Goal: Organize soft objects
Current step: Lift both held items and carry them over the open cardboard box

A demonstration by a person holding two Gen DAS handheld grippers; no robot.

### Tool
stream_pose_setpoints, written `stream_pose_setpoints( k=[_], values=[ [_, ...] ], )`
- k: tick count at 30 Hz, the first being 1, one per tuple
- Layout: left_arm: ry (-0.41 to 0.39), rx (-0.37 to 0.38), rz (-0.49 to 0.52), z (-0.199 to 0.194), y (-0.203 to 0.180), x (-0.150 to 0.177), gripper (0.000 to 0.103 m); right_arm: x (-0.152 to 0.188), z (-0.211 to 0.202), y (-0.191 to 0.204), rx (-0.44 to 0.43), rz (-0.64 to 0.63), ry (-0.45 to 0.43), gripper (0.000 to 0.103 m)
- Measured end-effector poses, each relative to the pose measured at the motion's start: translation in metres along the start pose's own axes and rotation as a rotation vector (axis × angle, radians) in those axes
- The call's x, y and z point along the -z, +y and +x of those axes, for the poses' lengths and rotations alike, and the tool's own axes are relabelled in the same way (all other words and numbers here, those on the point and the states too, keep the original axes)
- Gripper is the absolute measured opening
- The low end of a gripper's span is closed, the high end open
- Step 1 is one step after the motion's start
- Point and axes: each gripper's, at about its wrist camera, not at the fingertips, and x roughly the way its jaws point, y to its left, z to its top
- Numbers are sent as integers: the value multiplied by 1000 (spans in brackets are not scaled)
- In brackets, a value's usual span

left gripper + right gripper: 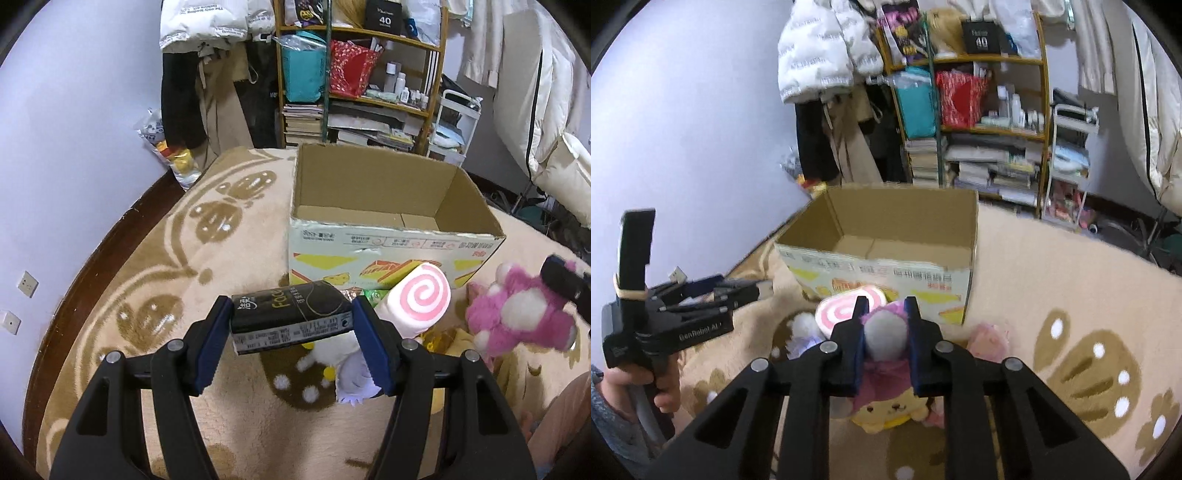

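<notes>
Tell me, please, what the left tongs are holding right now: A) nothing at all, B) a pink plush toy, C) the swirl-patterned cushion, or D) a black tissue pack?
D: in the left wrist view, the left tongs clamp a black tissue pack between their blue pads, lifted in front of the cardboard box.

My right gripper (885, 312) covers most of the pink plush (886, 369), so its face is hidden. Swirl cushion (421, 301) half behind my tissue pack (291, 317). Shelf (990, 59) labels too blurry to read.
</notes>
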Motion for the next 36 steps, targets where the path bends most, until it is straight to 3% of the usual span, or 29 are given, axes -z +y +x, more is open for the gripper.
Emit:
stream_pose_setpoints(
  k=[11,17,26,32,36],
  values=[
    [-146,-10,30,-38,-1,-40,65,-56,-32,10,91,-85,-182,19],
    [-212,12,3,-37,1,-77,65,-92,-24,13,125,-129,-225,19],
    [-224,74,-1,-16,-10,-120,65,-107,7,4,114,-113,-220,20],
    [-171,85,85,15,-34,-122,65,-102,35,-5,77,-86,-166,21],
    [-95,82,76,41,-40,-114,65,-94,51,-13,60,-62,-122,21]
  ],
)
